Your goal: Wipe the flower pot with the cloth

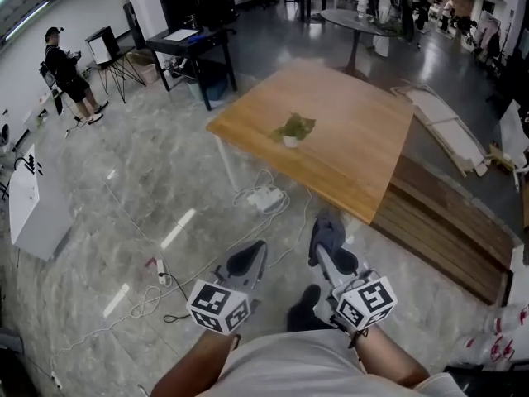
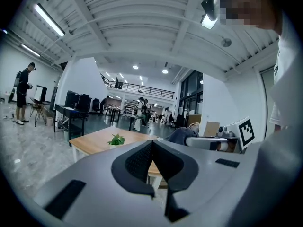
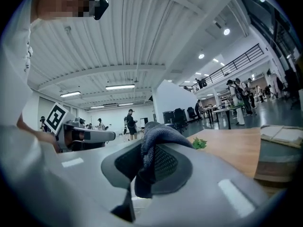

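A small white flower pot with a green plant stands near the middle of the wooden table; the same pot shows far ahead in the left gripper view and the plant in the right gripper view. My right gripper is shut on a dark grey cloth, which bunches over its jaws. My left gripper is shut with nothing in it. Both are held low in front of me, over the floor, well short of the table.
Cables and a white power strip lie on the floor by the table's near corner. Wooden planks are stacked to the table's right. A black desk with equipment stands behind, and a person stands far left. A white cabinet sits at left.
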The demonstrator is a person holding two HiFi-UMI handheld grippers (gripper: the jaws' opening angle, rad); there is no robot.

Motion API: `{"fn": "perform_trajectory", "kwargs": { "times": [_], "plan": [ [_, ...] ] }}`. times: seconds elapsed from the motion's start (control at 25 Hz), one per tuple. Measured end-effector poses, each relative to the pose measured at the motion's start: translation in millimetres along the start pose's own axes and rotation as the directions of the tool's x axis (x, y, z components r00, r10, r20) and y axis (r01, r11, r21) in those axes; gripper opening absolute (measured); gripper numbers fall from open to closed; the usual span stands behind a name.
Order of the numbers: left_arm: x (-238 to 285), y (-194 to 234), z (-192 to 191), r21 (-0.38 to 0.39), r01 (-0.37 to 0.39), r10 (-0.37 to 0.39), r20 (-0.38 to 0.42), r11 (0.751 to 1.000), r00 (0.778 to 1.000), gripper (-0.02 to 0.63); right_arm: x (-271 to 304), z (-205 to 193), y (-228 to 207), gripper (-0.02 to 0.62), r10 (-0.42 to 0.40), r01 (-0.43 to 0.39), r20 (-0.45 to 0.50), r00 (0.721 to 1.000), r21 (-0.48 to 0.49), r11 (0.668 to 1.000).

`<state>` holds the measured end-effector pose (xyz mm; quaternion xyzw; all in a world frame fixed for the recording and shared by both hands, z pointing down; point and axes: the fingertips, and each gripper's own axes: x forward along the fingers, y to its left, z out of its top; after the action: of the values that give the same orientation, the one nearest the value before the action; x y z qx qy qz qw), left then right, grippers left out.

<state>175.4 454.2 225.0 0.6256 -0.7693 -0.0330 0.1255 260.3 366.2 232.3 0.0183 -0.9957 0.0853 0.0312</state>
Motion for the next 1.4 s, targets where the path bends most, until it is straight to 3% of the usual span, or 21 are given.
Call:
{"fn": "perform_trajectory", "kwargs": {
  "times": [0.2, 0.4, 0.56, 0.76, 0.96, 1.2, 1.4],
  "plan": [
    [113.3, 33.2, 23.7, 0.017, -0.021, 0.021, -0.036, 1.0, 0.999, 0.006, 60.7, 18.3, -102.7, 0.035, 0.043, -0.042, -0.029, 0.999, 0.026, 0.999],
    [190.5, 61.3, 40.2, 0.042, -0.038, 0.04, -0.061, 0.998, 0.997, 0.006, 105.9, 41.4, -182.7, 0.035, 0.064, -0.063, -0.034, 0.997, 0.015, 0.998],
    [237.3, 87.9, 52.9, 0.068, -0.036, 0.04, -0.052, 0.997, 0.998, 0.006, 136.4, 51.0, -224.8, 0.035, 0.061, -0.061, -0.021, 0.998, 0.03, 0.998],
    [295.9, 128.5, 53.0, 0.063, 0.001, 0.006, -0.098, 0.998, 0.995, 0.006, 171.5, 56.3, -264.2, 0.035, 0.049, -0.048, -0.016, 0.999, 0.046, 0.998],
    [366.4, 196.1, 67.5, 0.079, 0.067, -0.055, -0.135, 0.995, 0.989, 0.006, 242.7, 63.4, -306.5, 0.035, -0.023, 0.024, -0.005, 1.0, 0.038, 0.999],
    [472.1, 282.7, 67.3, 0.064, 0.182, -0.16, -0.259, 0.981, 0.952, 0.007, 340.8, 60.5, -363.9, 0.035, -0.142, 0.145, -0.032, 0.989, 0.092, 0.985],
    [542.9, 343.9, 49.2, 0.021, 0.286, -0.257, -0.38, 0.958, 0.889, 0.008, 411.3, 51.3, -405.3, 0.035, -0.243, 0.25, -0.066, 0.968, 0.135, 0.959]
  ]
}}
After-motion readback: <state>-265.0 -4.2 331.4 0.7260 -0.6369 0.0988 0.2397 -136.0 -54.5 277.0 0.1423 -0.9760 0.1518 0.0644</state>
